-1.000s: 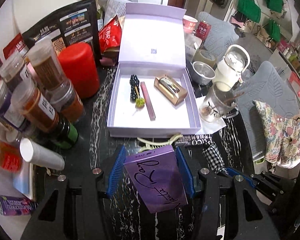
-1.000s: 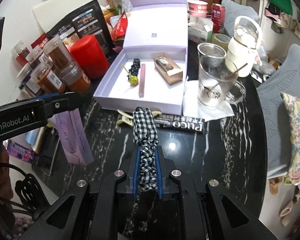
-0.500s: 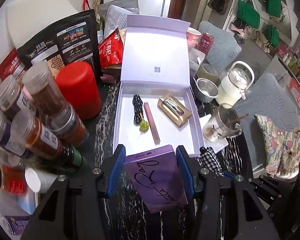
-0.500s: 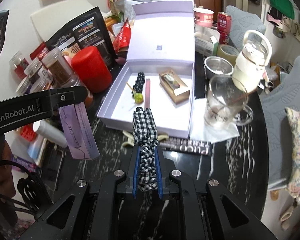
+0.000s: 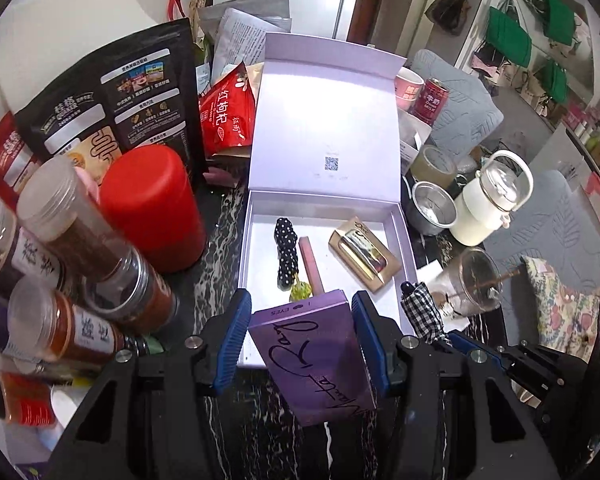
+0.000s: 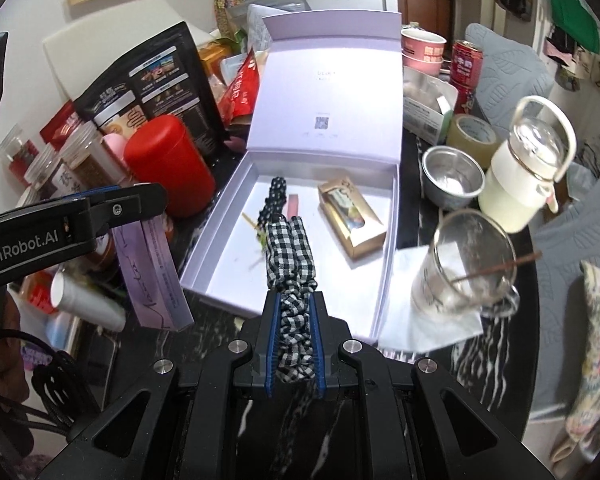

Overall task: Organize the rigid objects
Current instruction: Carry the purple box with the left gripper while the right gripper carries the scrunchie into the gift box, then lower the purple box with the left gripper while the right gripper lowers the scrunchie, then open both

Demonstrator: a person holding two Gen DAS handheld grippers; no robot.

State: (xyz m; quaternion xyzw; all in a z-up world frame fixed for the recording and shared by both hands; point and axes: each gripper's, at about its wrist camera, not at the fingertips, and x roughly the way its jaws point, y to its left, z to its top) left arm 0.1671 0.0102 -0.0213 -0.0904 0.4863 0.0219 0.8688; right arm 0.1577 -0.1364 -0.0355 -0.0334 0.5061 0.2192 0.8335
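Left wrist view: my left gripper (image 5: 300, 334) clamps a flat purple box (image 5: 314, 354) by its sides, over the near edge of the open lilac gift box (image 5: 406, 240) on the bench (image 5: 220, 236). My right gripper (image 6: 292, 342) is closed tight on a checked fabric scrunchie (image 6: 290, 264), held above the same gift box, where a gold packet (image 6: 350, 216) and pink stick (image 5: 312, 266) lie.

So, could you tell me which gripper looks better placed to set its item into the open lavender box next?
Probably the right gripper: its checked scrunchie already reaches over the lavender box, while the left gripper's purple carton sits at the near wall.
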